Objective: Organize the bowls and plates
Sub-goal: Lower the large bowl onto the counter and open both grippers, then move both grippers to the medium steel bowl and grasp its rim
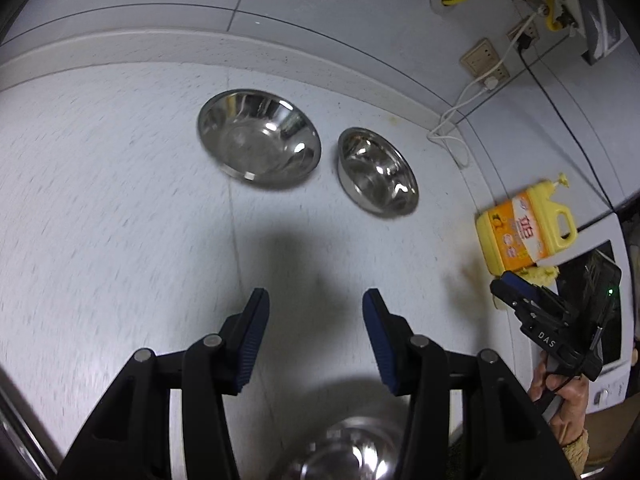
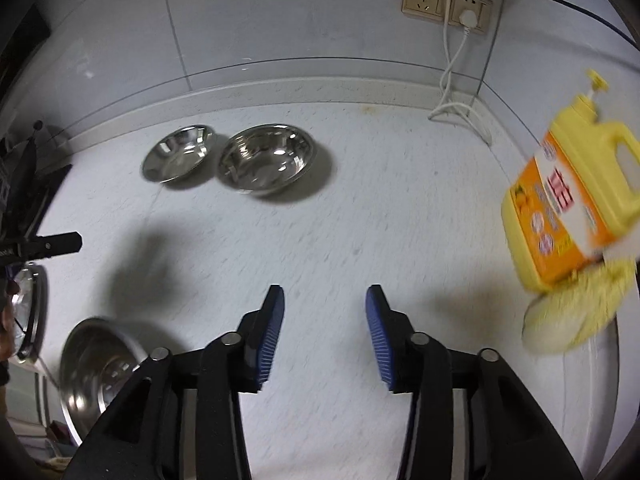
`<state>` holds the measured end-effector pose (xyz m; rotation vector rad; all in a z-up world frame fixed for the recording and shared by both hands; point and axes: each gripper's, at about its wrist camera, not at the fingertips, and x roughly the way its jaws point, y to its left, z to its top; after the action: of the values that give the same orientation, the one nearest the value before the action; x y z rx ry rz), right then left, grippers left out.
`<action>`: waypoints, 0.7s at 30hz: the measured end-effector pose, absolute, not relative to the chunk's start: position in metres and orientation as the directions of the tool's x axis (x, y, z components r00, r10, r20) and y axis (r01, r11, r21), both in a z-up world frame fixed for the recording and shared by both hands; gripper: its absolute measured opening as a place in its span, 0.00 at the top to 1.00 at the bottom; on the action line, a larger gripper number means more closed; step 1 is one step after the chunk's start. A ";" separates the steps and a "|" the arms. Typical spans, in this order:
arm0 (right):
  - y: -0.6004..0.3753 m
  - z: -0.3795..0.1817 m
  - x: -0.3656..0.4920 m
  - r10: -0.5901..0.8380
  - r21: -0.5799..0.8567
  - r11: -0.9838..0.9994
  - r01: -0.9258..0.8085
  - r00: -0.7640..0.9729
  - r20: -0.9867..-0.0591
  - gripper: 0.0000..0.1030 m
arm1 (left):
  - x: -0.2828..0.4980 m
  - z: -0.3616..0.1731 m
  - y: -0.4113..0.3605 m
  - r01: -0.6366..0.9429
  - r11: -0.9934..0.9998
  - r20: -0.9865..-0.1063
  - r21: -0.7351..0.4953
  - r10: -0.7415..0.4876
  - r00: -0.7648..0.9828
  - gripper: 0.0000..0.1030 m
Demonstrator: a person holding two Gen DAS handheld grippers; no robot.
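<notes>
Two steel bowls sit side by side near the back edge of the counter, both grippers empty above it.

Taking the yellow detergent jug as landmark: the smaller bowl is the nearer of the pair to it, and the larger bowl lies just beyond, on the side away from the jug; whether their rims touch cannot be told. Both stand mouth-up, round, with no long axis to speak of. A third steel bowl, also mouth-up, sits well apart from the jug at the counter's front edge, close under the left gripper. That gripper's jaws are spread wide with nothing between them. The right gripper is likewise spread and empty, over bare counter between the pair and the jug. A yellow cloth lies against the jug's base.
</notes>
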<state>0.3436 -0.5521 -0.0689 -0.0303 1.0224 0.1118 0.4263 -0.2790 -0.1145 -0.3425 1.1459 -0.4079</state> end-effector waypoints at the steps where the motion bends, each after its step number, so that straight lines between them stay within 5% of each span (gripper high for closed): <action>1: -0.552 -0.073 0.353 0.081 0.027 0.993 -0.111 0.514 -0.854 0.61 | 0.437 -0.117 -0.285 0.146 0.874 -0.802 -0.463 -0.483 0.351 0.55; 21: -0.535 -0.113 0.472 0.150 0.066 0.982 -0.178 0.517 -0.843 0.61 | 0.528 -0.166 -0.351 0.111 0.832 -0.772 -0.543 -0.547 0.324 0.55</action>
<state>0.4715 -0.5348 -0.1128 -0.0299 1.0087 0.1972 0.5276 -0.3511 -0.1664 -0.4325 1.1688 -0.4499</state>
